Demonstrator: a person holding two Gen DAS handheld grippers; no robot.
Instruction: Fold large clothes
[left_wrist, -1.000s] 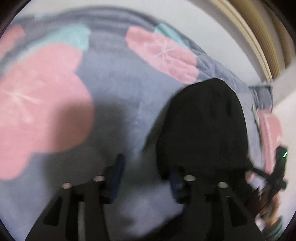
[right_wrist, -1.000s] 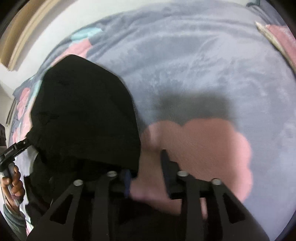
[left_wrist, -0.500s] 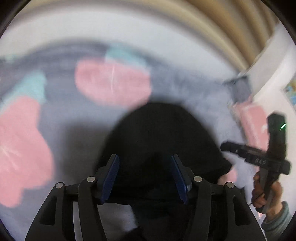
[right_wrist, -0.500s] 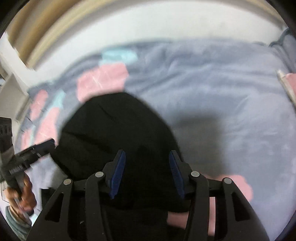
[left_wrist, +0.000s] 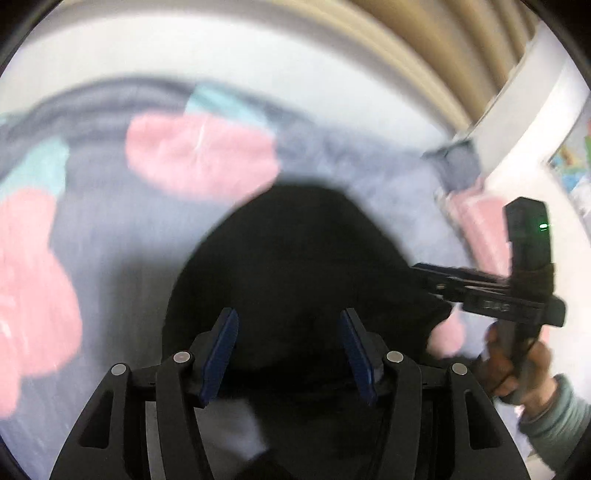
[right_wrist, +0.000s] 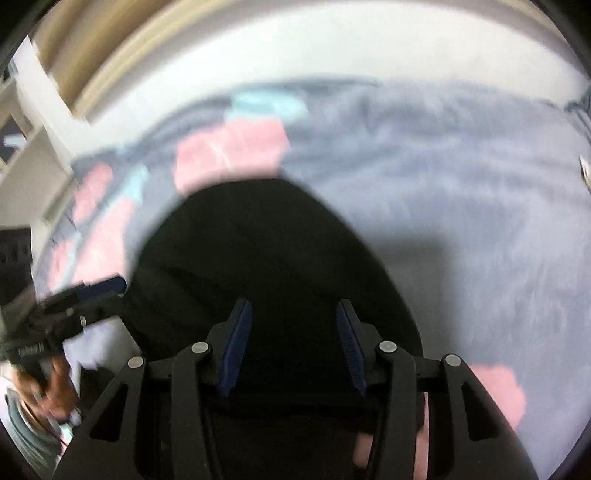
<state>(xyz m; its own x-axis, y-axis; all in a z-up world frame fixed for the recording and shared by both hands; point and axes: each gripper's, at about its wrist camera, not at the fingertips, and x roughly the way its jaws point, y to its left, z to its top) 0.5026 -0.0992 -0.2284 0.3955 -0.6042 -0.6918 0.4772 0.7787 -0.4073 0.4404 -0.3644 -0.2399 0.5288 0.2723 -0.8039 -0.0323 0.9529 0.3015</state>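
A black garment (left_wrist: 295, 251) lies in a rounded heap on a grey fleece blanket (left_wrist: 110, 240) with pink flowers. My left gripper (left_wrist: 289, 317) hovers over the garment's near part, blue pads apart, nothing pressed between them. My right gripper (right_wrist: 293, 306) is likewise open above the same garment (right_wrist: 258, 240). In the left wrist view the right gripper (left_wrist: 432, 277) points at the garment's right edge. In the right wrist view the left gripper (right_wrist: 107, 290) is at its left edge. Whether either tip touches the cloth there I cannot tell. Both views are blurred.
The blanket (right_wrist: 461, 221) covers a bed that runs back to a white wall with a beige curtain (left_wrist: 424, 55) above. A pink and grey pillow (left_wrist: 476, 206) lies at the right. A hand (left_wrist: 517, 369) in a pale green sleeve holds the right gripper.
Both grippers have risen from the blanket and tipped up toward the wall. Their jaws stand wider than a second ago. The garment now sits centred under each pair of fingers instead of off to one side.
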